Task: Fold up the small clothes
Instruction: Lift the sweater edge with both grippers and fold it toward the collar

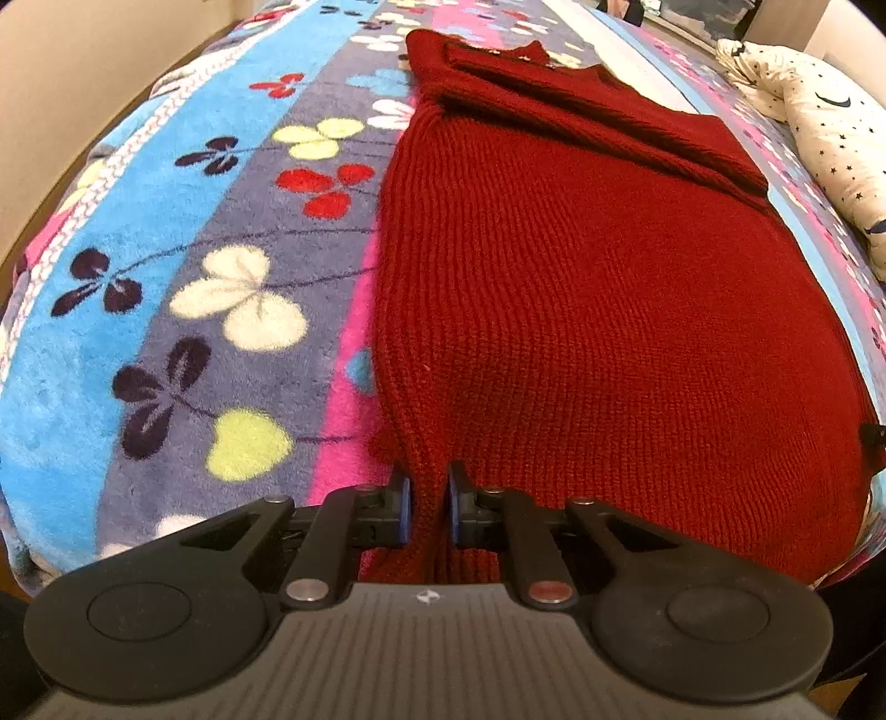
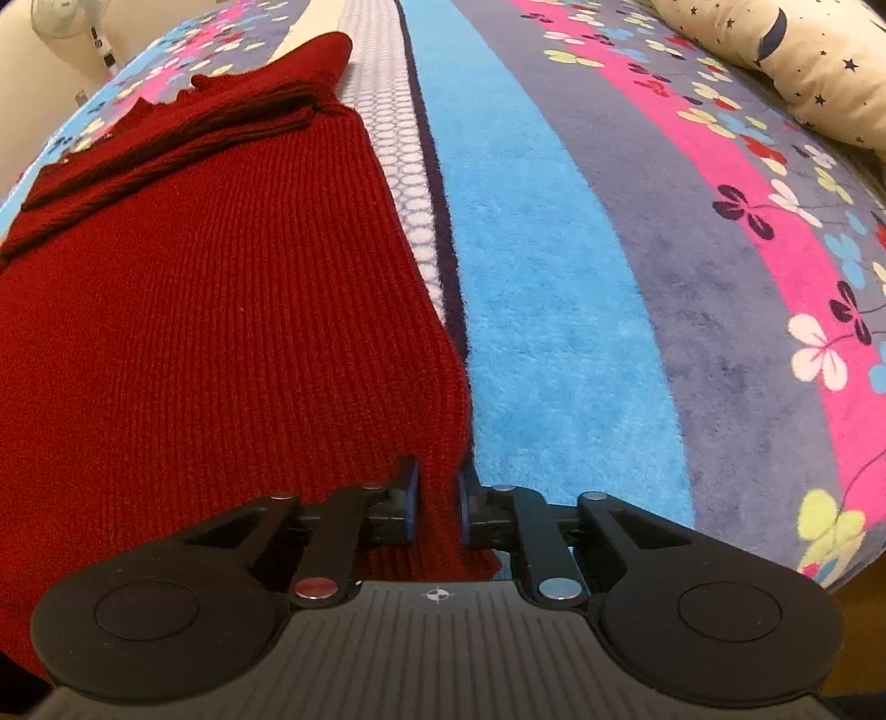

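- Both tongs are gripping: the left gripper [image 1: 429, 507] is clamping the red knit sweater [image 1: 581, 310] at its near left corner, and the right gripper [image 2: 437, 507] is pinching the sweater's near right corner.
- Sweater is lying flat on the flowered striped blanket [image 1: 183, 310], its sleeves [image 1: 598, 116] lying folded across the far end, toward 12 o'clock.
- Star-print pillow [image 1: 819, 127] is resting on the blanket around 2 o'clock, apart from the sweater.
- White fan [image 2: 77, 22] is standing beyond the blanket at 10 o'clock in the right view.
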`<state>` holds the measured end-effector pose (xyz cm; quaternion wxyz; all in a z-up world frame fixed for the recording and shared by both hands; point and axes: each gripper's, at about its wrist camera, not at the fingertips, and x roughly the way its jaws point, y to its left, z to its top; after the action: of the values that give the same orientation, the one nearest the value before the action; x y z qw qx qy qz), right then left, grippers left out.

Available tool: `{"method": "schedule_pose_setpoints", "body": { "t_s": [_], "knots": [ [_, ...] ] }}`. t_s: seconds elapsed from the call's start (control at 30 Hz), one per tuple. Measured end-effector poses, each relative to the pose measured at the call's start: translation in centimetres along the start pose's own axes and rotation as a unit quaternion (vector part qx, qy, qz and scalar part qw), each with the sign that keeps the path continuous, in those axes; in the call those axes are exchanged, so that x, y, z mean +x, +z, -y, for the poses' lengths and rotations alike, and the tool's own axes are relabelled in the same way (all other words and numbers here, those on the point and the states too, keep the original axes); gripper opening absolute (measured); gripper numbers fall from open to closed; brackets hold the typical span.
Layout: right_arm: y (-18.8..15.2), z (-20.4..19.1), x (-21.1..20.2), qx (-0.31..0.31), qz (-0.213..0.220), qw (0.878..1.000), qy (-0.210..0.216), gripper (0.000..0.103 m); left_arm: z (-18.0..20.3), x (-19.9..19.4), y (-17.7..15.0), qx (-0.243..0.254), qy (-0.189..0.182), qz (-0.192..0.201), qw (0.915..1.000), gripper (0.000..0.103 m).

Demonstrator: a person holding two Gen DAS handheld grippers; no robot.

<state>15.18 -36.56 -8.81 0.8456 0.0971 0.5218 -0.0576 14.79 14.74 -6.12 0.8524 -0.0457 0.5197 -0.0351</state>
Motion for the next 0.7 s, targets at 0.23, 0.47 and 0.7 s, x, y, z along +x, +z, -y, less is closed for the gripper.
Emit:
{"method": "schedule_pose_setpoints", "body": {
  "t_s": [0.23, 0.47, 0.7],
  "knots": [
    [0.0, 0.0, 0.0, 0.004, 0.001, 1.000, 0.000, 0.013, -0.1, 0.1, 0.0, -0.005, -0.001, -0.004, 1.0000, 0.015],
    [0.0, 0.1, -0.4, 0.007, 0.008, 1.000, 0.005, 0.012, 0.3, 0.0, -0.2, 0.000, 0.006, 0.001, 1.0000, 0.013],
    [0.5, 1.5, -4.3, 0.052, 0.076, 0.993, 0.068, 0.011, 0.3, -4.7, -0.3, -0.015, -0.041, 0.078, 0.9960, 0.010]
  ]
}}
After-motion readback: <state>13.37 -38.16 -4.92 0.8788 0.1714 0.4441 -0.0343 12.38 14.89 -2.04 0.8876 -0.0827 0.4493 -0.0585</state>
